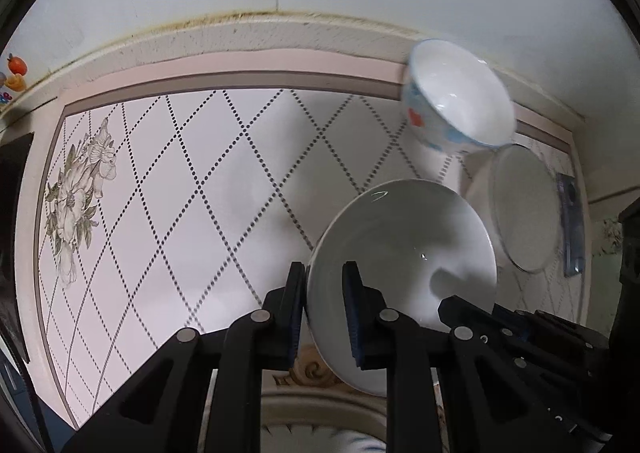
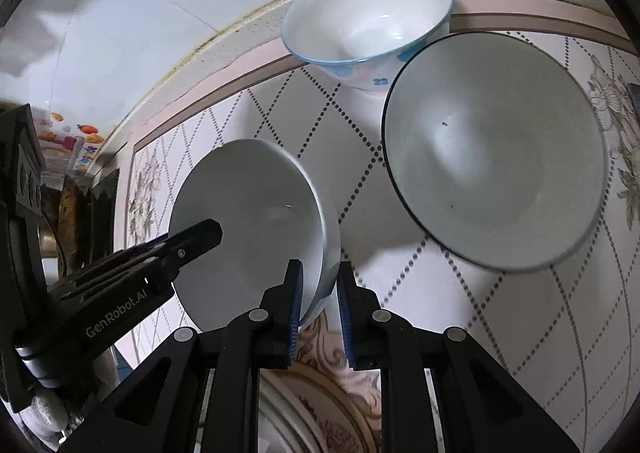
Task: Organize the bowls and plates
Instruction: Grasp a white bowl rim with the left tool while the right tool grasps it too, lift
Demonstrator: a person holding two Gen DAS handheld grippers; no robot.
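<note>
Nearest the left wrist camera, the left gripper clamps the rim of a plain white bowl – one blue pad outside the wall, the other inside. To its right, the right gripper's black finger reaches over the same bowl's near edge. Further right stand a blue-flowered bowl and a dark-rimmed bowl, both on a tablecloth of dotted diamonds.

From the right wrist camera, the left gripper enters at the left, its fingertip inside the white bowl. The right gripper straddles that bowl's rim – jaws narrowly parted, with a gap beside the wall, so not clearly pinching. Behind stands the blue-flowered bowl, with the dark-rimmed bowl furthest right.
</note>
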